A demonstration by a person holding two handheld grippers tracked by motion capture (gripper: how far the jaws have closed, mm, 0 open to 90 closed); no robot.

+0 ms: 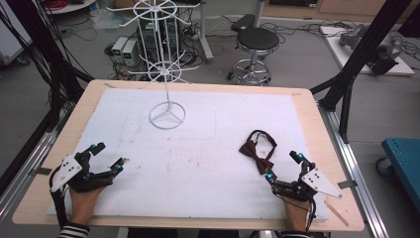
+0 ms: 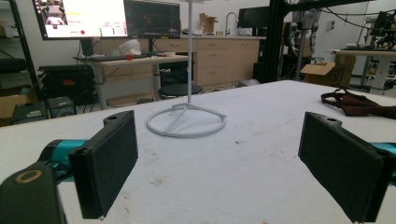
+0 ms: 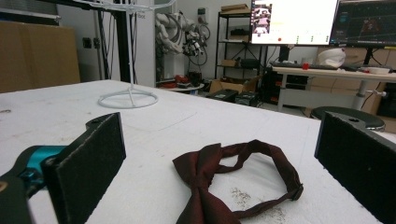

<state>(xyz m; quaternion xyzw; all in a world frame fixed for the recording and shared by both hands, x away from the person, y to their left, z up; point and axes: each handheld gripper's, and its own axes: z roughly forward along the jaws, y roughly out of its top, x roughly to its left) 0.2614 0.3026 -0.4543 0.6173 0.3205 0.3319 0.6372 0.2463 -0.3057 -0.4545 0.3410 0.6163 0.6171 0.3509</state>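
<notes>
Both tongs rest low on the white-covered table (image 1: 208, 163) with their jaws spread wide and nothing between them: the left tongs (image 1: 105, 157) at about eight o'clock, the right tongs (image 1: 283, 166) at about four o'clock. Just ahead of the right tongs, toward their eleven o'clock, lies the dark red bow tie (image 1: 257, 151), flat, its strap curled in a loose loop behind the knot. The white wire rack (image 1: 167, 115) stands well apart at twelve o'clock, its ring foot on the table and its thin arms high above.

From where I stand, the tie looks like the trouble. It is soft and lies flat, so jaws coming in level may slide over it or shove it along the cover instead of pinching it. Catching only the strap would, I think, let the bow dangle and swing, making it awkward to hook onto a rack arm. That rack looks light and tall; a nudge could tip it.
</notes>
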